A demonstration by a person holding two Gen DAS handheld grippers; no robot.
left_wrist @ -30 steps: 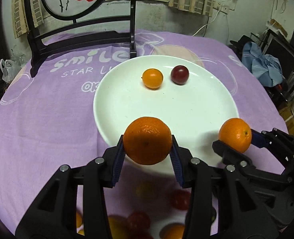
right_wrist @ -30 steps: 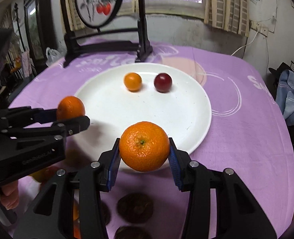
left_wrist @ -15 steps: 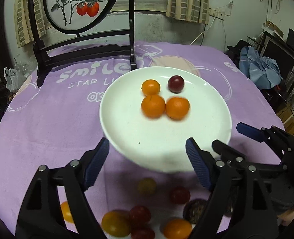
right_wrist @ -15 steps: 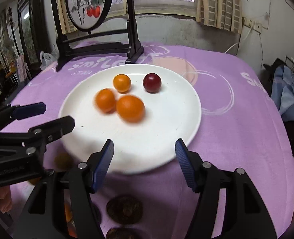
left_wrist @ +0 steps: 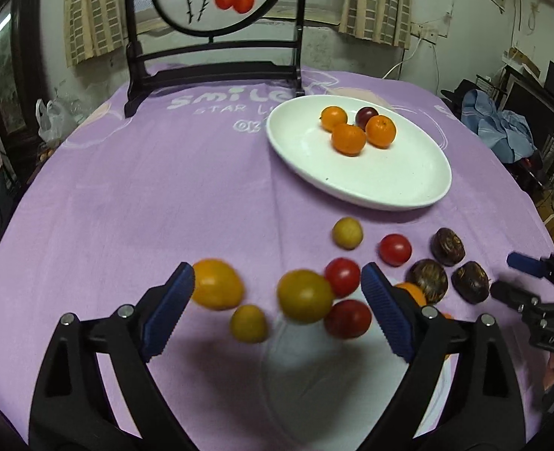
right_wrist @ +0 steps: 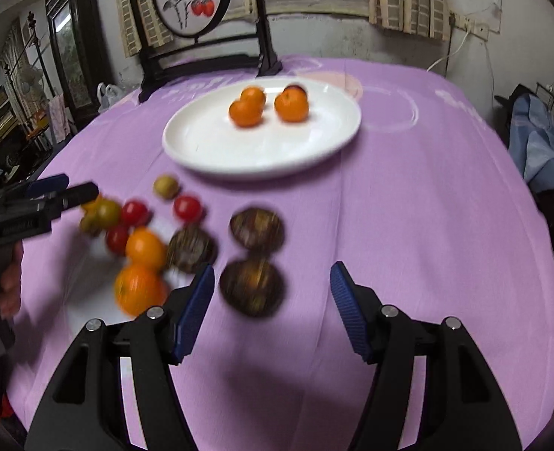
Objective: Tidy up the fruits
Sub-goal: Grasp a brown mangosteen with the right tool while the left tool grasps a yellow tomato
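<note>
Left wrist view: my left gripper (left_wrist: 277,308) stands wide apart with nothing between its blue ridged pads, above a loose cluster of small fruit on the purple printed tablecloth (left_wrist: 134,195). Nearest are two round yellow-orange tomatoes (left_wrist: 216,283), a smaller yellow one (left_wrist: 248,323) and three glossy red cherry tomatoes (left_wrist: 347,318), all a little smeared by blur. Beyond them lie a pale yellow fruit (left_wrist: 347,233), another red tomato (left_wrist: 395,250) and three dark brown wrinkled passion fruits (left_wrist: 448,246). Further back, the round white ceramic plate (left_wrist: 370,184) holds two dimpled orange mandarins (left_wrist: 348,139), touching each other, with a smaller smooth orange fruit (left_wrist: 334,118) and a dark purple plum (left_wrist: 366,115) just behind them. In the right wrist view my right gripper (right_wrist: 273,304) is also spread wide and holds nothing, hovering just over one blurred brown passion fruit (right_wrist: 252,287), with two loose mandarins (right_wrist: 139,291) to its left.
</note>
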